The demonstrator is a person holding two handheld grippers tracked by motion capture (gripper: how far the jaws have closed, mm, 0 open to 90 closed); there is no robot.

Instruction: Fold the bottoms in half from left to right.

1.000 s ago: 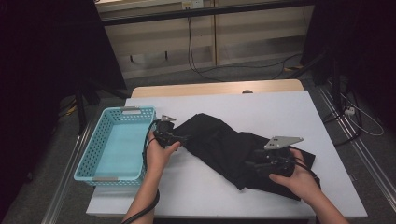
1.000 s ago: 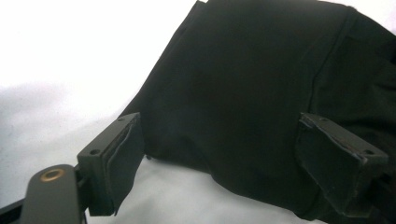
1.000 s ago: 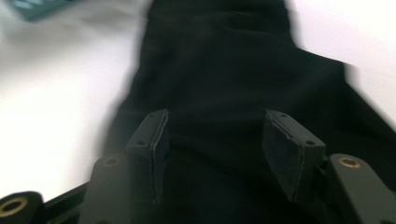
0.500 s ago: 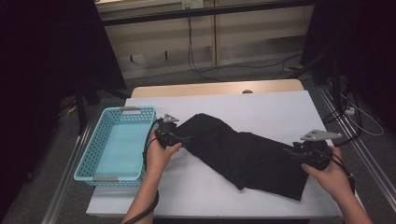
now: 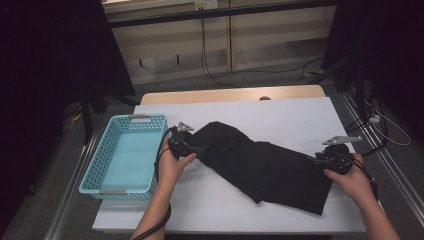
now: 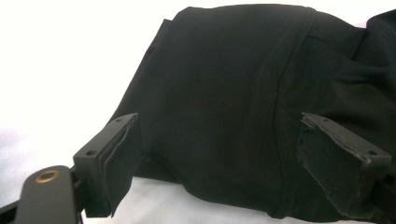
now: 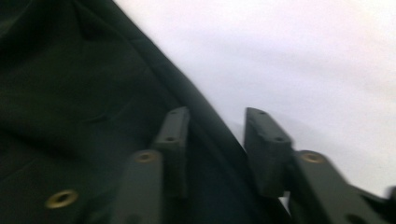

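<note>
A black cloth lies spread slantwise across the white table. My left gripper rests at the cloth's left end. In the left gripper view its jaws stand wide apart, and the cloth lies flat between them without being pinched. My right gripper is at the cloth's right edge. Its jaws have just been closing. A gap remains between them, and the cloth's edge runs through it.
An empty light-blue basket stands at the table's left edge, just beside my left hand. Bare table surface lies behind and in front of the cloth. Cables trail over the floor beyond the table.
My right hand has slid to the right along the cloth to its right edge, drawing the cloth out longer. Its jaws have narrowed. The left hand has stayed in place.
</note>
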